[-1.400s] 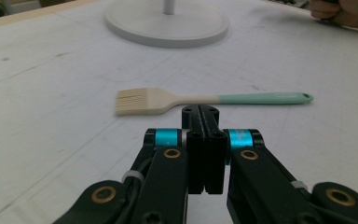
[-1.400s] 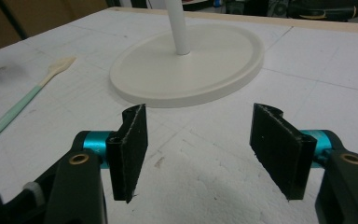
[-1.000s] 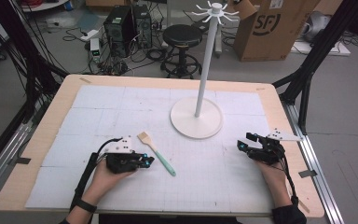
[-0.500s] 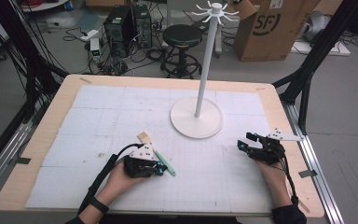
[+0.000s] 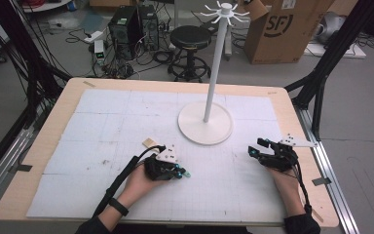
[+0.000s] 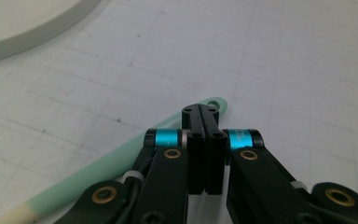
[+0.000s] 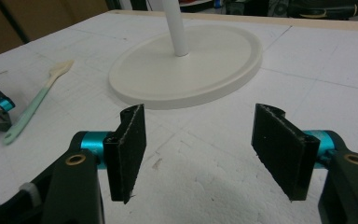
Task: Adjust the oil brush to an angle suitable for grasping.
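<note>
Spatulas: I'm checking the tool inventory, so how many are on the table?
1. The mint-handled spatula lies on the white mat left of the stand's round base, under the left gripper, whose jaws are shut by its handle end.

spatula: handle under left gripper | blade cut off by edge

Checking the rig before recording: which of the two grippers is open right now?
The right gripper, near the table's right edge: its jaws stand wide apart over bare mat. The left gripper has its jaws pressed together beside the green spatula.
</note>
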Demonstrator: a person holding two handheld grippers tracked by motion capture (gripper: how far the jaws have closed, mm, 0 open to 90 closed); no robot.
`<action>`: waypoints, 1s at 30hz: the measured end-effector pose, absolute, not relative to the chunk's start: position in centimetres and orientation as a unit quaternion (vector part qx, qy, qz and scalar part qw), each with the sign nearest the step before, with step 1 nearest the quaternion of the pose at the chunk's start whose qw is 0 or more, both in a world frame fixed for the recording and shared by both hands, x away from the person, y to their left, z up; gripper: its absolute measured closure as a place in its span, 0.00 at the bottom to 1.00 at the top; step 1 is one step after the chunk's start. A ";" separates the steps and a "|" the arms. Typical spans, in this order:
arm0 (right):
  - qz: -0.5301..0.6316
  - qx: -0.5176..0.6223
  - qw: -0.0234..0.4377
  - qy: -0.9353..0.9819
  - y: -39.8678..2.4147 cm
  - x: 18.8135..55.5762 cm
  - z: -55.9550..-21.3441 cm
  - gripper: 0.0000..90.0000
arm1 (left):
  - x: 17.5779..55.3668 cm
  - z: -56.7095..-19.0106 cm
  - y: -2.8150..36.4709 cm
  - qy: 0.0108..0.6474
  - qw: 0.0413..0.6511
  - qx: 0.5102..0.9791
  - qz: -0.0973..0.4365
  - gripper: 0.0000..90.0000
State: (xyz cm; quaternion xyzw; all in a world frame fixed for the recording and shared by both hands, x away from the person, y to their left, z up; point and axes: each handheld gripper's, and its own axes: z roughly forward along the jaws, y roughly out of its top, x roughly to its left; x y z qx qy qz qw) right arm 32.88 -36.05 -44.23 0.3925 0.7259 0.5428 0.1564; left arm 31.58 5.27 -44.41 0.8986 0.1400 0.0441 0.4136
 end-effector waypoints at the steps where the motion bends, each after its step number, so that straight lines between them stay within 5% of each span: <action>1: 0.544 0.393 0.156 0.725 -36.1 32.9 -44.2 0.39 | 31.7 -44.4 5.0 0.143 0.412 0.899 0.048 1.00; 17: 0.549 0.388 0.160 0.723 -36.1 33.0 -44.3 0.39 | 34.6 -44.3 1.7 0.193 0.401 0.889 0.105 1.00; 27: 0.550 0.390 0.156 0.722 -36.1 33.0 -44.3 0.39 | 35.4 -44.2 1.4 0.200 0.410 0.885 0.094 1.00; 30: 0.549 0.390 0.156 0.723 -36.1 33.0 -44.3 0.39 | 35.5 -43.9 1.8 0.203 0.423 0.880 0.072 0.84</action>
